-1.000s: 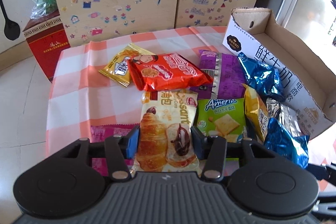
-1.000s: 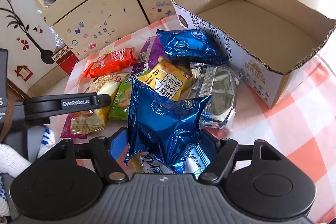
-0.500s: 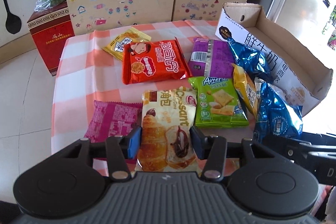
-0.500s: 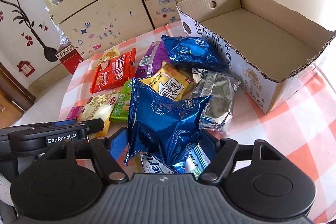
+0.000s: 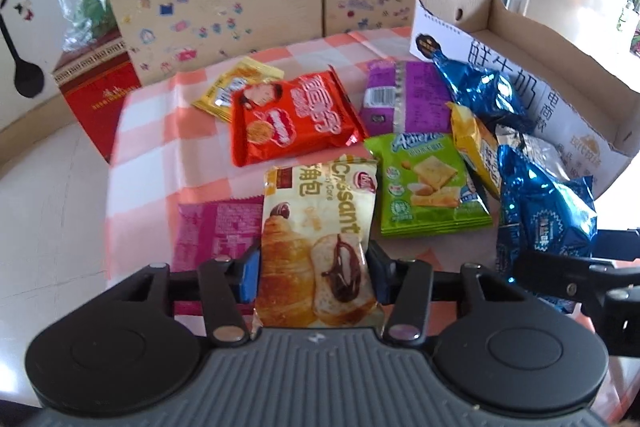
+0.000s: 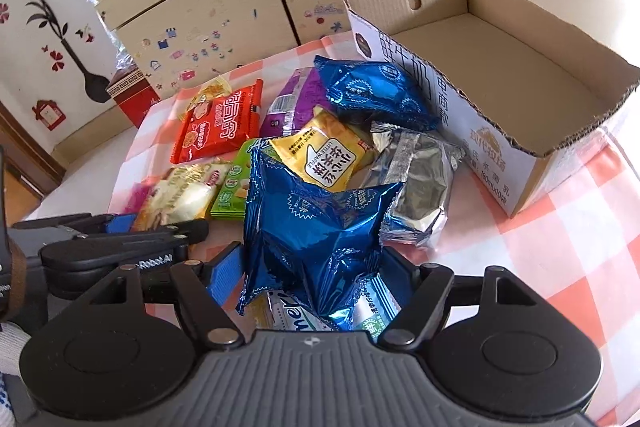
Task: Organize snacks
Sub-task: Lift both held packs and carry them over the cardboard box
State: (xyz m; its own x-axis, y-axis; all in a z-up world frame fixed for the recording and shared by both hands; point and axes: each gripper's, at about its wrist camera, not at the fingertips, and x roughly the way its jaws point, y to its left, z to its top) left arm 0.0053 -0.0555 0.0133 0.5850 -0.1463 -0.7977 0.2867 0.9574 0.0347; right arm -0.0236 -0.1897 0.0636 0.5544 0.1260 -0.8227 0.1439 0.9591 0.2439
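My left gripper [image 5: 314, 273] is shut on a croissant packet [image 5: 316, 239] and holds it above the checked tablecloth. My right gripper [image 6: 312, 269] is shut on a blue foil packet [image 6: 316, 227], which also shows in the left wrist view [image 5: 548, 215]. An open cardboard box [image 6: 500, 67] stands to the right with nothing in it; it also shows in the left wrist view [image 5: 520, 75]. Loose snacks lie beside the box: a red packet [image 5: 296, 117], a green cracker packet [image 5: 424, 183], a purple packet [image 5: 404, 99], a yellow waffle packet [image 6: 324, 155], a silver packet [image 6: 416, 187] and another blue packet [image 6: 376, 95].
A pink packet [image 5: 216, 227] lies under the croissant packet. A small yellow packet [image 5: 236, 89] lies behind the red one. A red gift box [image 5: 100, 99] stands on the floor by the stickered cabinet [image 5: 224, 3]. The table edge runs along the left.
Both grippers have risen and drawn back a little with their packets. The left gripper now shows lower left in the right wrist view, closer to the right one.
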